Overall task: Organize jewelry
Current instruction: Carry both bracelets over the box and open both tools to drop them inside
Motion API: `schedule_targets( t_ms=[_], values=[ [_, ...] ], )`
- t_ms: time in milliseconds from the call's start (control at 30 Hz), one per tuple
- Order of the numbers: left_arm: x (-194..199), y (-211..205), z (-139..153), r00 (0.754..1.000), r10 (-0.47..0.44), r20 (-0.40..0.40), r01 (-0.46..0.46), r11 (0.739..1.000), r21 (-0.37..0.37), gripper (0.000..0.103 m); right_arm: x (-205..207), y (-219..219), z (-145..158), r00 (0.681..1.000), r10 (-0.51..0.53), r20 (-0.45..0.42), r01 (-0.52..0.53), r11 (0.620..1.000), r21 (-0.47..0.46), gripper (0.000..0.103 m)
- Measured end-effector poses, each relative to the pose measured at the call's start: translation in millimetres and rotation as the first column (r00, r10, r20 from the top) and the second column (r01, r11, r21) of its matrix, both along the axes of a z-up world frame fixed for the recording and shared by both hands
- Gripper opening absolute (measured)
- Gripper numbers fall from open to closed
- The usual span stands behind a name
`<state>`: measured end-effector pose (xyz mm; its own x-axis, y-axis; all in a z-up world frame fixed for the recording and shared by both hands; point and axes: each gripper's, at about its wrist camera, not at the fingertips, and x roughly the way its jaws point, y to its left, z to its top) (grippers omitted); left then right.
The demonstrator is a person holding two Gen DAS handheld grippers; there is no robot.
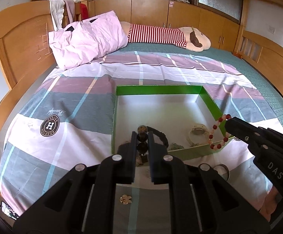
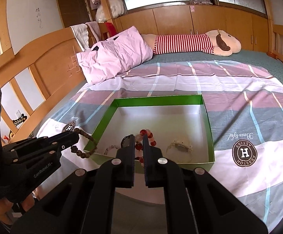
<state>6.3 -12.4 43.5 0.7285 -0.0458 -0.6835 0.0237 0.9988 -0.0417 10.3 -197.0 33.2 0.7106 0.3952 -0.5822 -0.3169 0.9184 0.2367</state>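
A green-walled box (image 1: 157, 89) (image 2: 161, 98) with a white floor lies on the bed. My left gripper (image 1: 142, 136) is shut on a brown bead bracelet (image 1: 142, 134), which hangs at the box's near left corner in the right wrist view (image 2: 84, 152). My right gripper (image 2: 139, 140) is shut on a red and pink bead bracelet (image 2: 148, 134), held over the box's near right wall in the left wrist view (image 1: 217, 128). Inside the box lie a black band (image 1: 161, 134), a white bracelet (image 1: 198, 134) (image 2: 180, 148) and a pale pink bracelet (image 2: 110, 149).
A gold charm (image 1: 125, 198) and a round silver piece (image 1: 222, 170) lie on the plaid sheet (image 1: 73, 117) in front of the box. A pink pillow (image 1: 86, 39) and striped plush toy (image 1: 161, 34) lie at the far side. Wooden bed rails (image 1: 14, 58) flank the bed.
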Motion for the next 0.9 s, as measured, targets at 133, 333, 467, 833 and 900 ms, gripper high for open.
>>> schedule_targets(
  t_ms=[133,333,467,833,900],
  values=[
    [0.7,-0.4,-1.0,1.000,-0.002,-0.005,0.002,1.000,0.000,0.011,0.0,0.5,-0.2,1.000,0.001,-0.001,-0.001,1.000,-0.002,0.007],
    [0.7,-1.4,-1.8,1.000,-0.004,-0.007,0.004,1.000,-0.002,0.011,1.9,3.0,-0.7,1.000,0.000,-0.006,0.000,1.000,-0.008,0.007],
    [0.5,-0.6,-0.9,1.000,0.000,-0.005,0.000,1.000,-0.002,0.011,2.2,3.5,-0.5,1.000,-0.001,-0.003,0.001,1.000,-0.007,0.007],
    [4.1,-2.6,-3.0,1.000,-0.001,-0.019,0.001,1.000,0.000,0.011,4.8,5.4,-1.1,1.000,-0.007,-0.008,0.007,1.000,-0.013,0.007],
    [4.3,-2.4,-3.0,1.000,-0.002,-0.018,0.002,1.000,0.000,0.011,5.1,4.8,-0.7,1.000,-0.012,-0.007,0.011,1.000,-0.010,0.007]
  ],
)
